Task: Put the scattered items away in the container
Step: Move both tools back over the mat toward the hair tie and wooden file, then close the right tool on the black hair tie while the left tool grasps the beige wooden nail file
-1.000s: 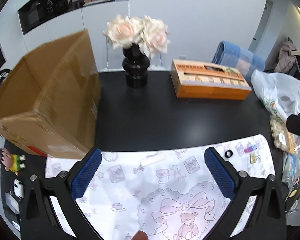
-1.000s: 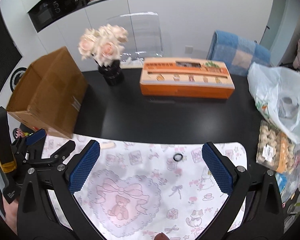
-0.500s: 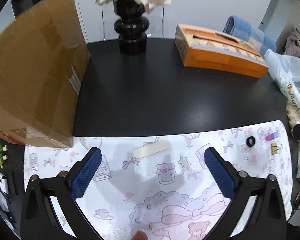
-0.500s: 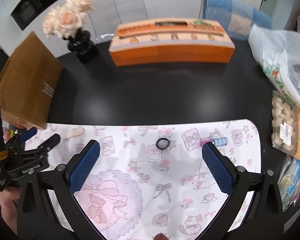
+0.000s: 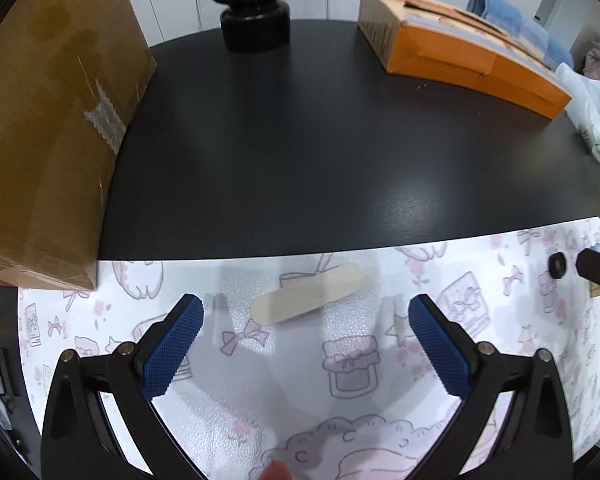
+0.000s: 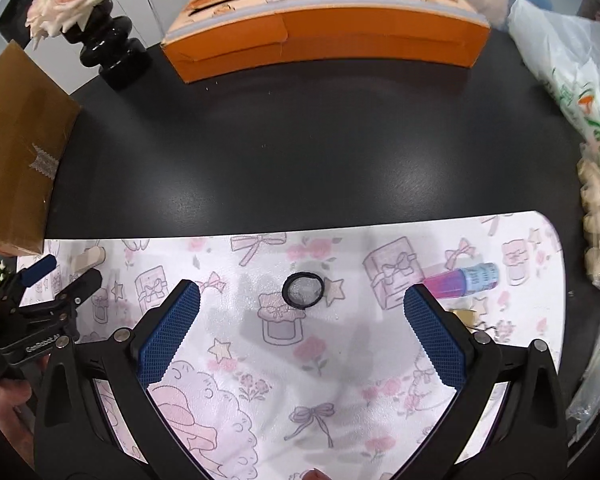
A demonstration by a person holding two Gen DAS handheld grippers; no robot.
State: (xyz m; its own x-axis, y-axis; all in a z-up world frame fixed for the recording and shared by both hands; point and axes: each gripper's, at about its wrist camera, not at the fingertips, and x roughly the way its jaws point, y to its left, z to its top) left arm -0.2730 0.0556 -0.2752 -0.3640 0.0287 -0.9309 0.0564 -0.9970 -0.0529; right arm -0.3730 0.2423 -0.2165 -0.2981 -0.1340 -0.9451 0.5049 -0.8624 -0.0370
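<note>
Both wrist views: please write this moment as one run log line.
left gripper: jaws open over wooden stick | right gripper: jaws open over black ring | nothing held | both items on mat

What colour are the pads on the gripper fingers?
Blue, with a fine dimpled texture, on black frames. The pads show best in the right wrist view.

Black table (image 5: 300, 152) — patterned mat (image 5: 340, 400), boxes

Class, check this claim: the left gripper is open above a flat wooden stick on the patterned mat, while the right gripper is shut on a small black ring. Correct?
Not quite. The right wrist view shows the right gripper open, the black ring lying free on the mat. The left gripper and wooden stick are as stated.
</note>
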